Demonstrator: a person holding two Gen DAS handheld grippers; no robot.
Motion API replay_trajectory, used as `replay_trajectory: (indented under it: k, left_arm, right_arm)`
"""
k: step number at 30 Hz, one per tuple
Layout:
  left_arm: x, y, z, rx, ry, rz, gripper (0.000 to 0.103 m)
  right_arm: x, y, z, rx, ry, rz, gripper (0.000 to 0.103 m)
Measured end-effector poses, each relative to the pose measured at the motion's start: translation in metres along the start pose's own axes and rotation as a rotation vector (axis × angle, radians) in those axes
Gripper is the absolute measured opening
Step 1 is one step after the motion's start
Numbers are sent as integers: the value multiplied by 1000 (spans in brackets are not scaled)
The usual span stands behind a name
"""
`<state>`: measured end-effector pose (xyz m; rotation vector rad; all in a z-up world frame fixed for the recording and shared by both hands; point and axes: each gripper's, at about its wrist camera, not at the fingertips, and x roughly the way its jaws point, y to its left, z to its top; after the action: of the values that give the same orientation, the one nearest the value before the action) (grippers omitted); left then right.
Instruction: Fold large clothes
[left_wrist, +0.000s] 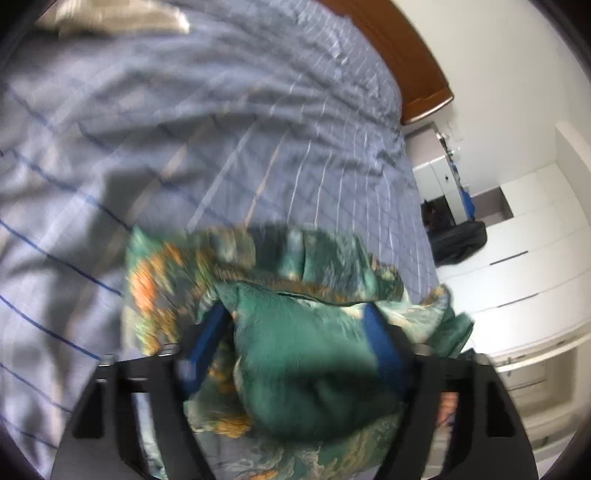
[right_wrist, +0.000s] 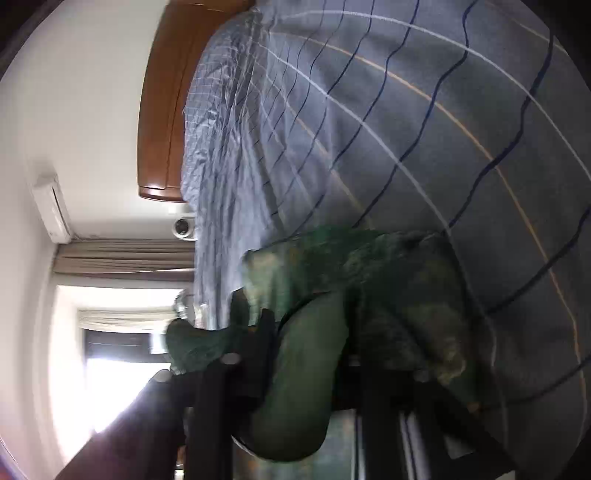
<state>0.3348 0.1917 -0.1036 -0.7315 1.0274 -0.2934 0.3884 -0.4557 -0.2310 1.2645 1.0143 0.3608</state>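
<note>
A green garment (left_wrist: 295, 266) with orange and cream print lies bunched on the blue checked bed sheet (left_wrist: 221, 129). My left gripper (left_wrist: 295, 332) stands wide open over it. A thick fold of the cloth fills the space between its blue pads (left_wrist: 380, 339). In the right wrist view the same garment (right_wrist: 369, 258) looks dark green on the sheet (right_wrist: 406, 129). My right gripper (right_wrist: 308, 343) is rolled onto its side and partly open, with a rounded fold of cloth lying between its dark fingers (right_wrist: 264, 332). That view is dim and blurred.
The wooden headboard (left_wrist: 406, 55) is at the bed's far end. White drawers (left_wrist: 517, 277) and a black bag (left_wrist: 458, 240) stand beside the bed. A grey cloth (left_wrist: 110, 18) lies at the far left. On the other side are a bright window (right_wrist: 110, 369), curtains (right_wrist: 125, 254) and an air conditioner (right_wrist: 51, 206).
</note>
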Motion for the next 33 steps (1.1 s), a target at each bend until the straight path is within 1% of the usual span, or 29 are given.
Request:
replay_trajectory:
  k: [1, 2, 3, 5, 7, 8, 9, 10, 11, 12, 13, 15, 16, 17, 18, 19, 20, 22, 23, 24, 25, 27, 28, 30, 31, 33]
  left_arm:
    - [-12, -2, 2, 13, -32, 3, 93]
    - [-23, -2, 4, 23, -54, -3, 94]
    - [-30, -1, 5, 28, -61, -13, 95]
    - [-38, 1, 4, 53, -60, -19, 96]
    - [-39, 4, -4, 116, -45, 0, 99]
    - [-36, 5, -7, 146, -34, 16, 100]
    - [-28, 4, -9, 168, -22, 32, 100]
    - [-18, 4, -14, 195, -1, 61, 100]
    - [-5, 3, -17, 218, 16, 101, 100]
    - [5, 2, -20, 237, 24, 145, 100]
    - [18, 0, -20, 250, 22, 190, 100]
    - [44, -3, -16, 247, 2, 262, 99]
    - [52, -3, -14, 234, -9, 287, 96]
    - [59, -5, -13, 219, -18, 297, 68]
    - [64, -9, -11, 218, -8, 284, 39]
    - [66, -14, -7, 202, 9, 303, 14]
    - [59, -20, -4, 202, -22, 315, 11]
    - [40, -39, 0, 255, -117, 326, 10]
    - [34, -47, 2, 281, -155, 342, 10]
    - [30, -55, 2, 308, -189, 361, 10]
    - [31, -60, 2, 331, -215, 384, 10]
    - [43, -59, -1, 364, -233, 446, 10]
    - [56, -54, -3, 382, -225, 496, 10]
    - [83, -34, -7, 383, -187, 550, 10]
    - [93, -21, -13, 379, -173, 557, 11]
    - [99, -6, -22, 369, -200, 537, 12]
  right_arm:
    - [-5, 2, 2, 26, 4, 32, 48]
    - [-11, 6, 4, 42, -6, 56, 59]
    - [-19, 10, 4, 41, -21, 68, 65]
    - [-34, 26, 2, -7, -58, 66, 68]
    - [-46, 41, 2, -107, -90, 11, 68]
    - [-51, 52, -3, -199, -99, -55, 69]
    - [-51, 58, -7, -263, -97, -112, 69]
    - [-49, 65, -14, -357, -82, -206, 69]
    - [-41, 70, -21, -435, -61, -285, 69]
    - [-34, 71, -26, -494, -42, -346, 69]
    - [-19, 73, -33, -568, -20, -423, 69]
    - [-1, 72, -40, -623, -21, -507, 70]
    - [9, 69, -41, -617, -33, -524, 68]
    - [9, 63, -42, -607, -40, -522, 53]
    - [15, 63, -41, -602, -49, -530, 16]
    - [15, 67, -42, -619, -53, -545, 14]
    - [10, 76, -44, -644, -79, -562, 12]
    - [-4, 93, -49, -708, -140, -596, 12]
    - [-11, 109, -51, -758, -192, -622, 11]
    - [-13, 117, -49, -788, -232, -641, 11]
    - [-14, 121, -48, -802, -253, -652, 11]
    - [-5, 123, -41, -813, -271, -694, 11]
    - [3, 118, -38, -821, -271, -731, 11]
    - [25, 100, -31, -815, -243, -802, 11]
    - [36, 83, -29, -802, -215, -832, 11]
    - [49, 62, -30, -801, -196, -852, 11]
